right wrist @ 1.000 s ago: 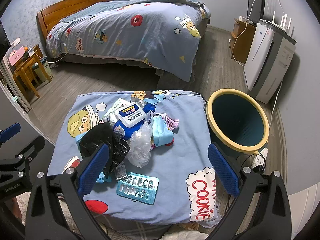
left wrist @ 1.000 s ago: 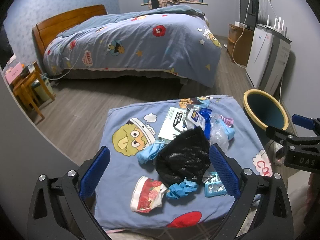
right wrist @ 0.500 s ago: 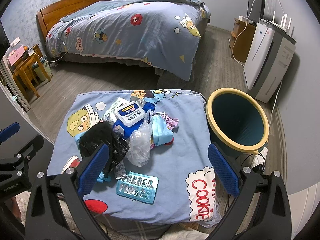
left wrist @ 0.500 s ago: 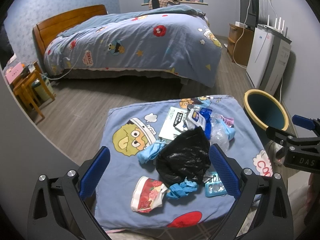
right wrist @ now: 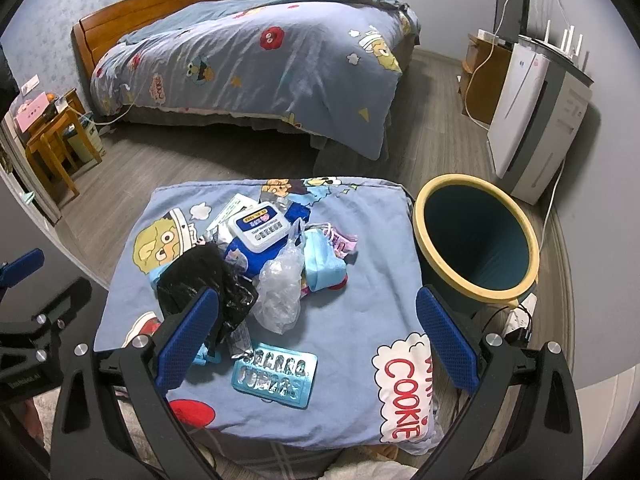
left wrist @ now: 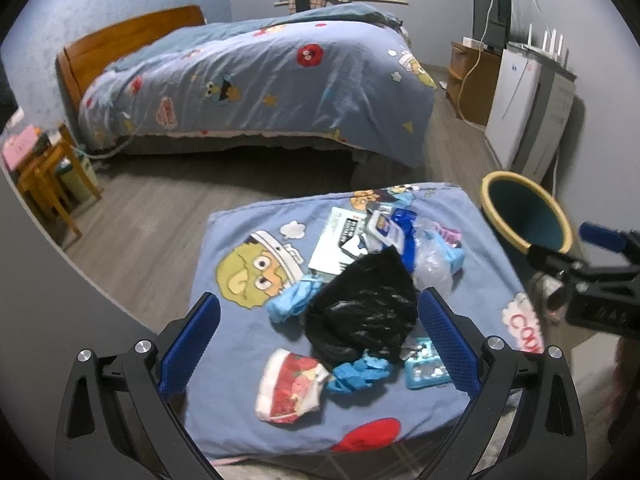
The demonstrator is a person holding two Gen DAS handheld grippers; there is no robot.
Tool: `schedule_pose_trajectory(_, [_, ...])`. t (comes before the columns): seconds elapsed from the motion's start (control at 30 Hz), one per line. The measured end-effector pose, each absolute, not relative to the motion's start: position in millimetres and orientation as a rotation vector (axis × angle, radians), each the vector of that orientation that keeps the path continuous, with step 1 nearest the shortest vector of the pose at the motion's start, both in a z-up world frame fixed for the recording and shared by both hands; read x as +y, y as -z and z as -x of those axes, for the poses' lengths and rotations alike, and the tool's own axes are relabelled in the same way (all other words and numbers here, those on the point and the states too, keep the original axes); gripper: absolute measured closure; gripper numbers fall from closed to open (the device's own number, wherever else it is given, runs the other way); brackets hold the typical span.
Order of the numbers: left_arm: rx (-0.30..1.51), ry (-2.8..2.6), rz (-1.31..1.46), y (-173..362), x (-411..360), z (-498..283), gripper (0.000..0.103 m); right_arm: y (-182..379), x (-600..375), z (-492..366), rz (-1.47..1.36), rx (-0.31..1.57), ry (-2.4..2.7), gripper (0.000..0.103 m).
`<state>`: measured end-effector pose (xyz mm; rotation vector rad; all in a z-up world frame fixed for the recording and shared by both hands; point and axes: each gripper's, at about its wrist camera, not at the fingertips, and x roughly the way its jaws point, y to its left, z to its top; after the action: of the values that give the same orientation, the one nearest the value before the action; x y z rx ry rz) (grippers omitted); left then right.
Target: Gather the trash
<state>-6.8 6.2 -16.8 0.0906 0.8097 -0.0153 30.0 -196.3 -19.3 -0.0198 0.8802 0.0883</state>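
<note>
A heap of trash lies on a blue cartoon cushion (left wrist: 240, 240) (right wrist: 372, 304). It holds a black plastic bag (left wrist: 362, 308) (right wrist: 200, 276), a clear plastic bag (right wrist: 280, 292), a blue blister pack (right wrist: 274, 374) (left wrist: 424, 368), a red floral paper cup (left wrist: 290, 386), blue gloves (left wrist: 358, 370), a blue face mask (right wrist: 322, 260) and a white-blue wipes pack (right wrist: 260, 226). A teal bin with a yellow rim (right wrist: 474, 240) (left wrist: 524, 216) stands to the cushion's right. My left gripper (left wrist: 320, 344) hovers open above the black bag and cup. My right gripper (right wrist: 316, 340) hangs open over the blister pack.
A bed (left wrist: 260, 80) with a blue cartoon duvet fills the back of the room. A white appliance (right wrist: 536, 120) and a wooden TV stand (right wrist: 480, 76) line the right wall. A small wooden table (left wrist: 52, 176) stands at the left. Grey wood floor lies between bed and cushion.
Both grippers have shifted only slightly; the left wrist view has tilted a little. Nothing was picked up and the trash lies as before.
</note>
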Motion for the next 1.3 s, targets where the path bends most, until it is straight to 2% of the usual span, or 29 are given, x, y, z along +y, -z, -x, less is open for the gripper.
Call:
schedule_pose_trajectory(0.13, [0.784,0.004,-0.147,18,0,4,0.005,15,-199,-31,0.009,0.847,-0.105,0.005])
schedule_pose_trajectory(0.33, [0.762,0.016,-0.092,23,10,-8,0.005,18,-206,-47,-0.050,0.867,-0.115,0.005])
schedule_pose_trajectory(0.53, [0.664,-0.004,-0.120,29,16,-25,0.005,34,-200,-69,-0.007,0.888,-0.097,0.006])
schedule_pose_trajectory(0.7, [0.747,0.046,-0.068,49,15,-46,0.005,44,-200,-97,-0.081,0.943,-0.122,0.005])
schedule_pose_trajectory(1.3, [0.889,0.128,-0.189,127,-11,-79,0.008,119,-212,-144,-0.197,1.054,-0.101,0.006])
